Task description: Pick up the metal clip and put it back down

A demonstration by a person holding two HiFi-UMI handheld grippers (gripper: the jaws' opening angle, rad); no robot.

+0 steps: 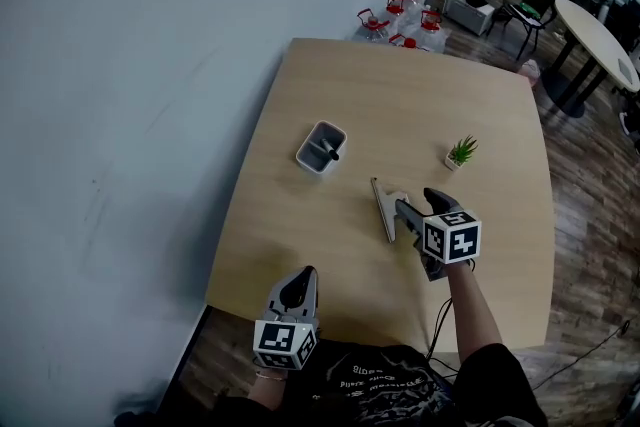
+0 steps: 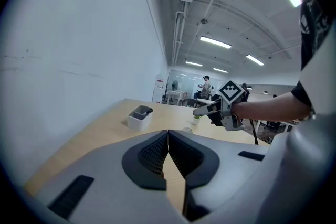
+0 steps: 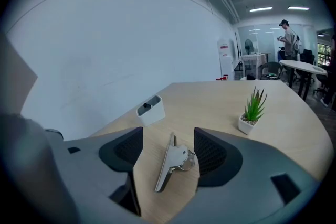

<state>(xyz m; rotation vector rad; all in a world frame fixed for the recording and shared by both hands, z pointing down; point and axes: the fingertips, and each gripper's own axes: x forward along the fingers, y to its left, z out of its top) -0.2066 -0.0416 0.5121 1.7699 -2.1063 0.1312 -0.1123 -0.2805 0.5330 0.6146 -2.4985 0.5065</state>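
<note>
Since your right gripper's (image 1: 416,204) jaws stand wide apart over the metal clip (image 3: 170,162), which lies flat and untouched on the table (image 1: 400,95), the put-down looks done, while your left gripper (image 2: 168,139) idles closed and empty.

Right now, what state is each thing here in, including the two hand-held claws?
metal clip: lying flat on the table, not gripped.
right gripper: open, empty, with the clip in view between its jaws.
left gripper: shut, empty.
white tray: upright, with a small dark thing inside.
potted plant: standing upright.
</note>
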